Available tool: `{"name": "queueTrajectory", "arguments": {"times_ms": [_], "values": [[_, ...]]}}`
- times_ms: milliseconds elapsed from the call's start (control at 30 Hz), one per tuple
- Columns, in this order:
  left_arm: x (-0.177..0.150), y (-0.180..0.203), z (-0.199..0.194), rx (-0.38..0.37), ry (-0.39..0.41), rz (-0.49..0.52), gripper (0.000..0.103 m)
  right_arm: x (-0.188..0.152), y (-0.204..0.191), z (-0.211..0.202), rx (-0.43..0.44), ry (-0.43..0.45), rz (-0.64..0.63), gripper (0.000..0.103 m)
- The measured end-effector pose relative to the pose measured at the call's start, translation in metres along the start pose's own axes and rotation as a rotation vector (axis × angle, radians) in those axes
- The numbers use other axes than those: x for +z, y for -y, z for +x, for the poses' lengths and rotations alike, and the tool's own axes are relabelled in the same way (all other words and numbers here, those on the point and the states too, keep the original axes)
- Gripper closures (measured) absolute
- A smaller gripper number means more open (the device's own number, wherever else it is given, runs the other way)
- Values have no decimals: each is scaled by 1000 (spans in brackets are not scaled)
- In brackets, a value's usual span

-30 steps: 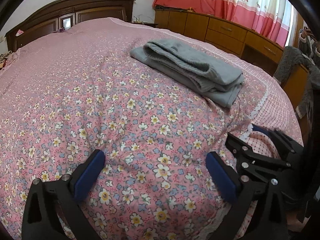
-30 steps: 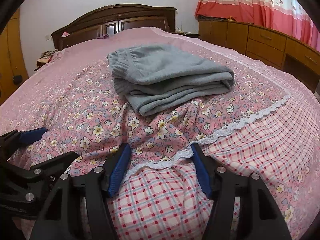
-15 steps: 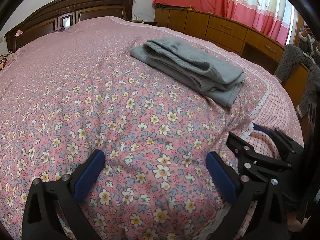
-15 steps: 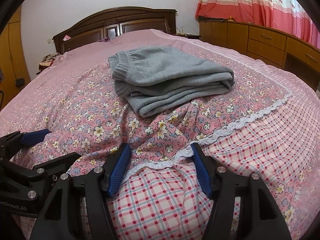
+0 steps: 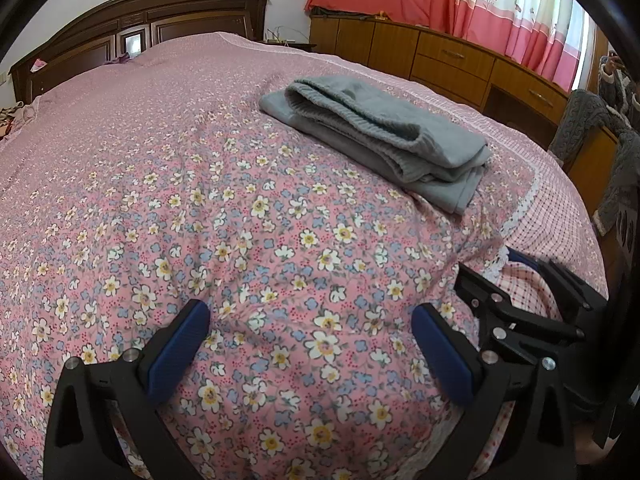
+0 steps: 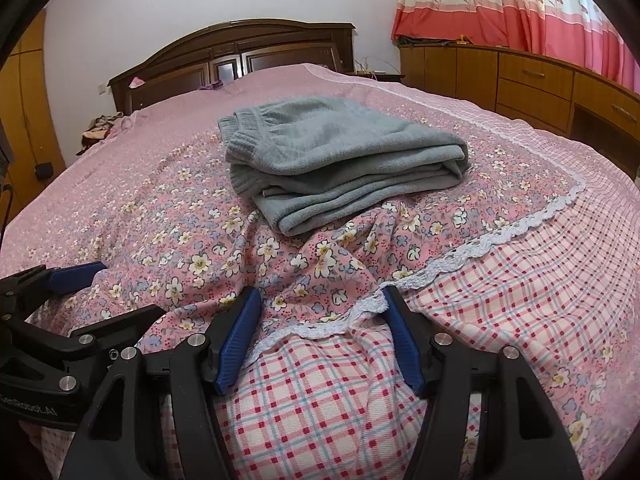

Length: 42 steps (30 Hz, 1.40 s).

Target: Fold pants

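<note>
The grey pants [image 5: 384,136] lie folded in a neat stack on the pink floral bedspread [image 5: 200,200], ribbed waistband on top; they also show in the right wrist view [image 6: 340,160]. My left gripper [image 5: 308,344] is open and empty, low over the bedspread, well short of the pants. My right gripper [image 6: 320,328] is open and empty near the bed's foot edge, its blue pads [image 6: 240,332] over the lace trim and plaid sheet. Each gripper shows in the other's view: the right one [image 5: 532,304], the left one [image 6: 60,304].
A dark wooden headboard [image 6: 232,52] stands at the far end. Wooden drawers [image 6: 532,84] under red and cream curtains [image 6: 520,12] line the right side. A person in a grey sweater [image 5: 612,128] stands at the far right. The plaid sheet [image 6: 520,280] covers the foot.
Both grippers have drifted back slightly from the pants and the views tilted up a little. The pants have not moved.
</note>
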<state>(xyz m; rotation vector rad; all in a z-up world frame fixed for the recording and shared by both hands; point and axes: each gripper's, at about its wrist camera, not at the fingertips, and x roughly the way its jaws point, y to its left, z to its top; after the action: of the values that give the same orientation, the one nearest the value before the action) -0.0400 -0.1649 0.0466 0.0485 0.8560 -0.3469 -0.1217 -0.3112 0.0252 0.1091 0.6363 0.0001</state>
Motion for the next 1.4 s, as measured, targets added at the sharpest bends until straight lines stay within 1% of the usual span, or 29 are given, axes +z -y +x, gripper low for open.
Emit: {"name": "queueTrajectory", "arguments": {"times_ms": [233,367,800,1100,1267,1400], "values": [[0,-1,0,-1,-1,0,0,-1,2,-1,10,16,7,39],[0,0,0,3,-2,-2,0,-2,2,-2,3,5,10,39],[0,0,1,2,-1,1,0,4,1,-2,7,9,8,39],[0,0,0,2,-1,1,0,2,2,-5,14,19,16,39],[0,0,1,3,-1,1,0,-1,7,-10,58,46,51,39],[0,0,0,3,-1,1,0,0,8,-9,56,47,48,39]]}}
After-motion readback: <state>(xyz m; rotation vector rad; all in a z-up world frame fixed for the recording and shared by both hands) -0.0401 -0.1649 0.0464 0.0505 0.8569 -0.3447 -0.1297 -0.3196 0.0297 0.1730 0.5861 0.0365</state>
